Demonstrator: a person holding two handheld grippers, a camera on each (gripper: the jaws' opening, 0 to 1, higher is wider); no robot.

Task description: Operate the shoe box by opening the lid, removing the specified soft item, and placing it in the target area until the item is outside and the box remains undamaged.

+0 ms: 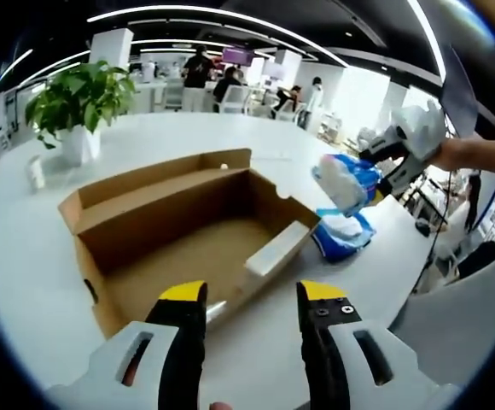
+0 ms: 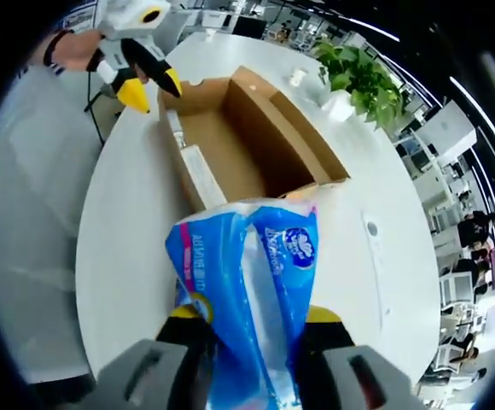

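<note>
White and curved, the tabletop sits in an open-plan office with strip lights overhead, people at desks far behind, and a potted plant beyond the far corner of the shoe box. The box lies open, flaps spread, its cardboard floor bare where it can be seen.

The soft item, a blue-and-white tissue pack, is out of the box and clamped in the right claw, jaws pressed against its two sides. In the left gripper view that claw holds the pack in the air just past the box's right-hand end, above a second blue-and-white pack already lying on the tabletop beside that end. So the likely set-down spot lies just under the held pack, clear of the box wall, and the right claw is the nearer one by far.

The left claw hangs empty, jaws parted, over the box's near edge; in the right gripper view it shows above the box's far end.

The held pack's long axis seems to run away from the right claw, though its lower part is hidden between the jaws. The box's near inner wall is hidden from the left gripper view, and no target marking can be made out on the tabletop.
</note>
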